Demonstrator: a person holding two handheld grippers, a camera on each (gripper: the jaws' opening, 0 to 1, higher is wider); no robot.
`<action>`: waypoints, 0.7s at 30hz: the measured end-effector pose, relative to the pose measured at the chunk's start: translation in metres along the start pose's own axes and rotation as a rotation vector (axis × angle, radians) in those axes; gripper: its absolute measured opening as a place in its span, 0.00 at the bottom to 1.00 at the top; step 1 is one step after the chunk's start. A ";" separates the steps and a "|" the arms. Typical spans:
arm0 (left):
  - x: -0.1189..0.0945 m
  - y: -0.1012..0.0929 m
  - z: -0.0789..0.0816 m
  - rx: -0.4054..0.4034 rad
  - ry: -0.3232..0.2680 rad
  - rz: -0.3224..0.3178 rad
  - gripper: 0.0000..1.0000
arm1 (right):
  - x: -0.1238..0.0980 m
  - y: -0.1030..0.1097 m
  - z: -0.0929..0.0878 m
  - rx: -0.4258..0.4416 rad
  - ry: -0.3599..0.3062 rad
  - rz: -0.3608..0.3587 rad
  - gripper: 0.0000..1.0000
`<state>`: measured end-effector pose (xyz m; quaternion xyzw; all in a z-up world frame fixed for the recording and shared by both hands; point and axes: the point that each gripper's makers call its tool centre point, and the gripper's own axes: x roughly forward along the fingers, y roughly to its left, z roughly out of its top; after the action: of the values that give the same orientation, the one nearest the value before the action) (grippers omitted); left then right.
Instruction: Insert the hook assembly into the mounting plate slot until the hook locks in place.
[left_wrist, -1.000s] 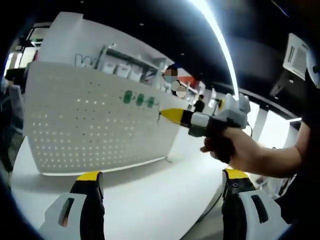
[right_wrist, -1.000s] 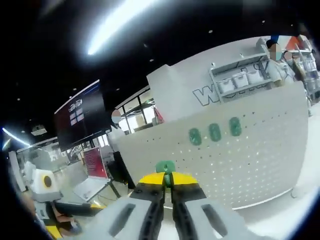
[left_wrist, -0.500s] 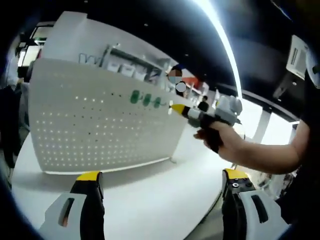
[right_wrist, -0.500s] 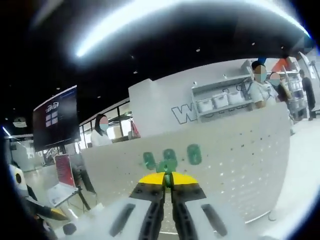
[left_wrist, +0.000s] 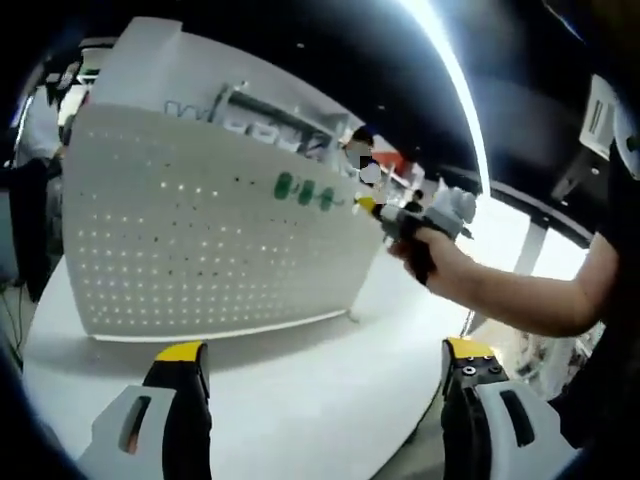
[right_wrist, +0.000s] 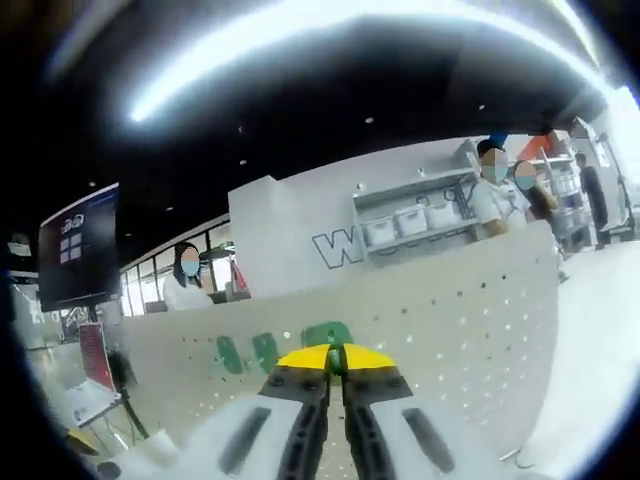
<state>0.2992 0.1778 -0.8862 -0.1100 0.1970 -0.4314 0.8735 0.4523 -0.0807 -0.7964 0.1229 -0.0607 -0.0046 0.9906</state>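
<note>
A white pegboard mounting plate (left_wrist: 200, 250) stands upright on a white table (left_wrist: 300, 395). Three green hooks (left_wrist: 304, 192) sit in a row near its upper right. A hand holds my right gripper (left_wrist: 372, 207) with its yellow tips close to the board, just right of that row. In the right gripper view, the right gripper (right_wrist: 337, 362) is shut on a small green hook piece (right_wrist: 337, 357), close to the pegboard (right_wrist: 450, 330). Green hooks (right_wrist: 246, 352) show left of the tips. My left gripper (left_wrist: 322, 358) stands wide open and holds nothing, low in front of the board.
The table's curved edge (left_wrist: 430, 420) runs at the lower right of the left gripper view. Behind the board are a white counter with shelved bins (right_wrist: 405, 218), a dark screen (right_wrist: 78, 258) and several people standing.
The right gripper has carried its green hook piece in toward the board, up to the right end of the hook row. The left gripper stays open; its view has shifted slightly.
</note>
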 end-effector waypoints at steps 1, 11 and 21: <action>0.000 0.001 0.000 -0.002 0.001 0.002 0.97 | 0.003 -0.003 0.000 0.003 -0.005 -0.007 0.00; 0.001 0.008 -0.003 0.000 0.018 0.013 0.97 | 0.018 -0.021 -0.001 -0.004 -0.030 -0.043 0.00; 0.005 0.011 -0.007 -0.009 0.031 0.014 0.97 | 0.027 -0.025 -0.001 -0.039 -0.043 -0.042 0.00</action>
<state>0.3070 0.1802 -0.8976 -0.1058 0.2131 -0.4261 0.8728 0.4791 -0.1054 -0.8004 0.1048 -0.0794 -0.0294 0.9909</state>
